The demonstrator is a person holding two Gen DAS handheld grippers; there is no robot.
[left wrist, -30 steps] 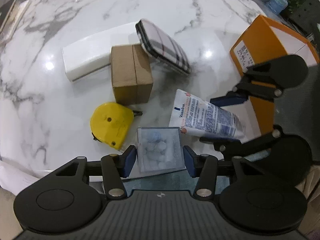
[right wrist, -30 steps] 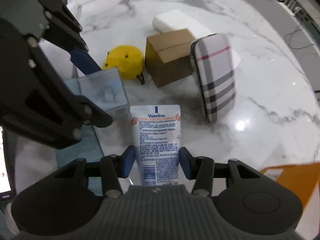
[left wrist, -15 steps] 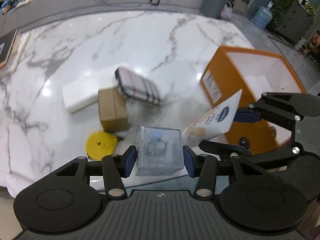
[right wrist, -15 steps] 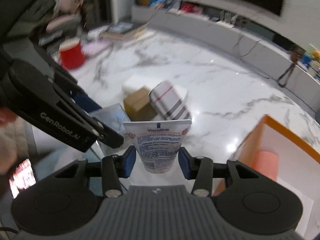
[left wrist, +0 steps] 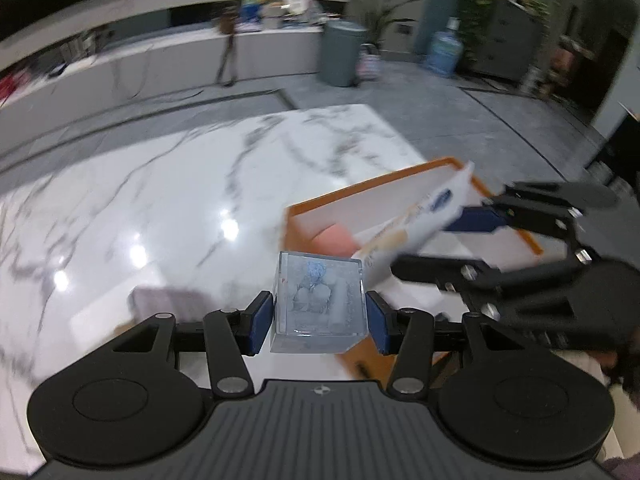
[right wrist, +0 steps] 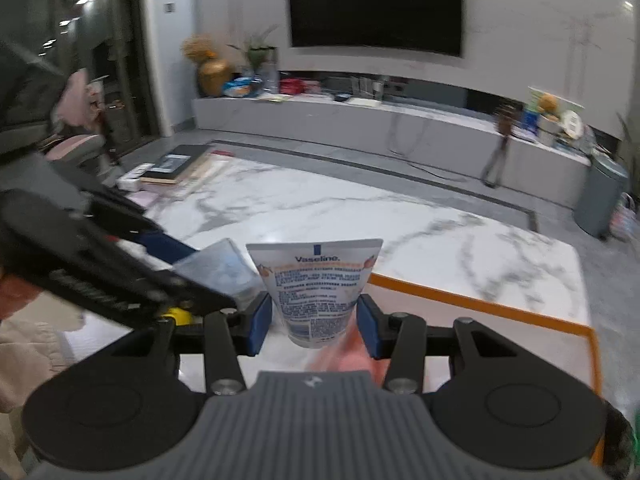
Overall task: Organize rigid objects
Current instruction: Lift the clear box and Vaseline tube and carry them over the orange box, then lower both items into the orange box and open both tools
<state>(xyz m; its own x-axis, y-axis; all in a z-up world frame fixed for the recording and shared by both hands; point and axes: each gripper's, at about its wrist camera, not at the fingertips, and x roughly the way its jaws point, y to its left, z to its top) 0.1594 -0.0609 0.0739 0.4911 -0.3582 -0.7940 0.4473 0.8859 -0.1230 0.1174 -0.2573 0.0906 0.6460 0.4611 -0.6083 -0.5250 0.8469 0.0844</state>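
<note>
Carrying stage recorded. Left tool (left wrist: 319, 322) pinched clear cube (left wrist: 319, 300); right tool (right wrist: 315, 326) pinched Vaseline tube (right wrist: 316, 288); both items held above orange box (left wrist: 400, 184) at counter (left wrist: 160, 208) edge. Pink item (left wrist: 334, 240) already boxed. Neither item yet deposited; yellow object (right wrist: 178, 315) left outside.

Left gripper (left wrist: 319, 316) and right gripper (right wrist: 314, 320): black linkage arms, blue pads (left wrist: 258, 322), silver screws, ribbed grey housing, round black side discs, white lettering on one arm.
</note>
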